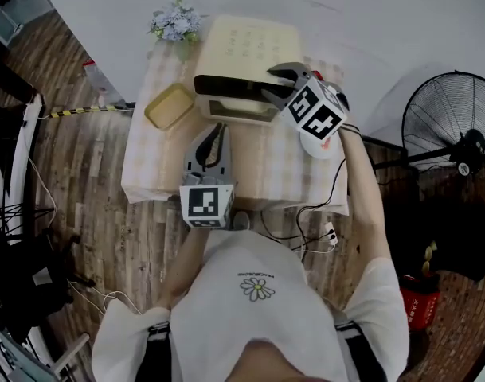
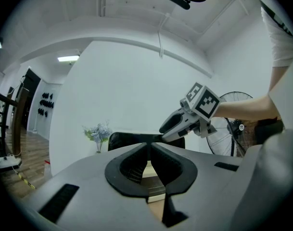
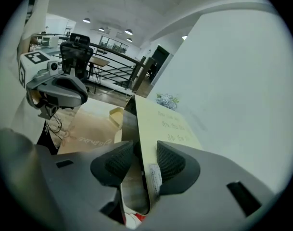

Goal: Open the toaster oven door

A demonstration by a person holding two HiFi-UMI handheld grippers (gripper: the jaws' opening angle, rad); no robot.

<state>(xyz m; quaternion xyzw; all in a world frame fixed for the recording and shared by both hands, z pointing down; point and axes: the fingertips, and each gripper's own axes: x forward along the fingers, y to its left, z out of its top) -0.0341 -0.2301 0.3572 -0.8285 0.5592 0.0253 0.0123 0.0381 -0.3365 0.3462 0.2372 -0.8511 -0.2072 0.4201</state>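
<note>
Progress is barely starting: the toaster oven [image 1: 246,50] is sitting at the upper middle of the counter [image 1: 154,161], its door [image 1: 236,108] looking shut. The right tool [image 1: 274,84] is straddling the oven's upper right front edge, jaws apart, not clamping. The left tool [image 1: 218,130], jaws together and empty, is hovering just below the door, possibly crowding its swing. A yellow tray [image 1: 170,106] is lying just left of the oven.
</note>
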